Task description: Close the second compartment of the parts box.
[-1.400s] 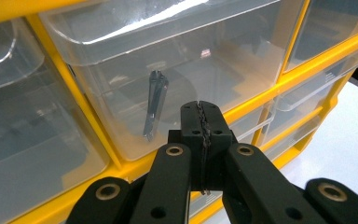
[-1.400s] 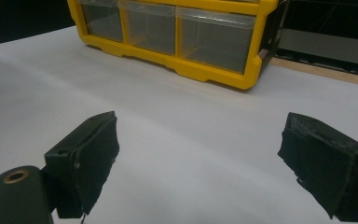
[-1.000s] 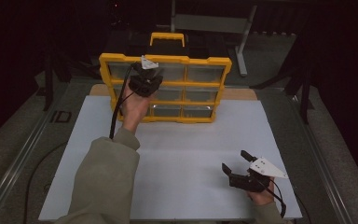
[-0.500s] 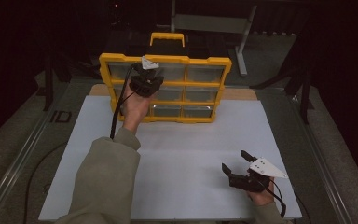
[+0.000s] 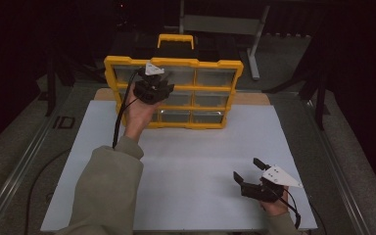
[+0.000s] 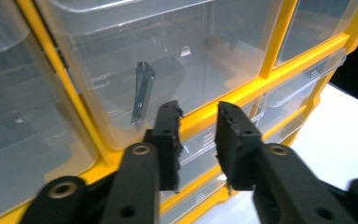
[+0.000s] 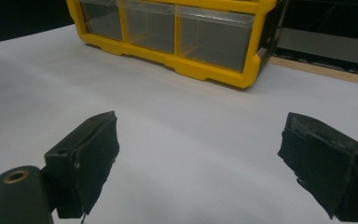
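Yellow plastic frames the nine-drawer parts organiser (image 5: 174, 62), which stands upright at the far edge of the white bench sheet (image 5: 186, 161) with its clear drawer fronts facing the person, so that each drawer can be reached head-on. The left gripper (image 5: 152, 88) is held against the organiser's front at the middle row, left of centre. In the left gripper view, its jaws have just been opening and stand a narrow gap apart with nothing between them, level with the yellow divider below a clear drawer (image 6: 168, 60) that contains a small metal nail clipper (image 6: 142, 93). This placement suggests that a drawer lip has just been released. The right gripper (image 5: 251, 172) rests low on the sheet, well apart from the organiser, jaws wide and empty, presumably parked in reserve.
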`<action>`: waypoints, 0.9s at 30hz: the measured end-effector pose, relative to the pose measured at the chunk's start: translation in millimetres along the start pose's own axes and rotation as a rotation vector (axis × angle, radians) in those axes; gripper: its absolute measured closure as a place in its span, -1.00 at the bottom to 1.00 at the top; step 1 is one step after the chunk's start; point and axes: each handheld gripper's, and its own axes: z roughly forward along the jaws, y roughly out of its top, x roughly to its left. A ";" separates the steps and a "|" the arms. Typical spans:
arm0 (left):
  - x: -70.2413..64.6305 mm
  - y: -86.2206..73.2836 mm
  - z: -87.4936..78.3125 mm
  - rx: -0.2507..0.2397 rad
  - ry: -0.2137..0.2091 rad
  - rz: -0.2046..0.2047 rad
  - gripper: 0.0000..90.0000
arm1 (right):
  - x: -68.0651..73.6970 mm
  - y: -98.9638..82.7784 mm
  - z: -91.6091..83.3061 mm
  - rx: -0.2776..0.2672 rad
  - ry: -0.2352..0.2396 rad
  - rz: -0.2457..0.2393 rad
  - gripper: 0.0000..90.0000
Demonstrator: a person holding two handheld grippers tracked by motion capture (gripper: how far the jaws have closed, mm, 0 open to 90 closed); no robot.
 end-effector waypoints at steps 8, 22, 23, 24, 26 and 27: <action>1.0 -5.9 -7.9 -0.005 -0.020 0.014 -0.19 | 0.3 -0.1 0.0 0.001 -0.002 -0.001 -0.76; -1.2 -17.9 -15.9 0.025 -0.055 0.049 -0.81 | 0.7 -0.1 -0.7 -0.001 -0.004 0.000 -0.76; -1.2 -17.9 -15.9 0.025 -0.055 0.049 -0.85 | 0.7 -0.1 -0.7 -0.001 -0.004 0.000 -0.76; -2.0 -18.9 -16.5 0.030 -0.050 0.059 -0.88 | 0.6 -0.1 -0.7 -0.001 -0.003 0.000 -0.76; -3.8 -21.4 -19.6 0.034 -0.054 0.074 -0.92 | 0.8 -0.1 -0.5 -0.001 -0.005 0.000 -0.76; -3.8 -21.4 -19.6 0.034 -0.054 0.074 -0.93 | 0.8 -0.1 -0.5 -0.001 -0.005 0.000 -0.76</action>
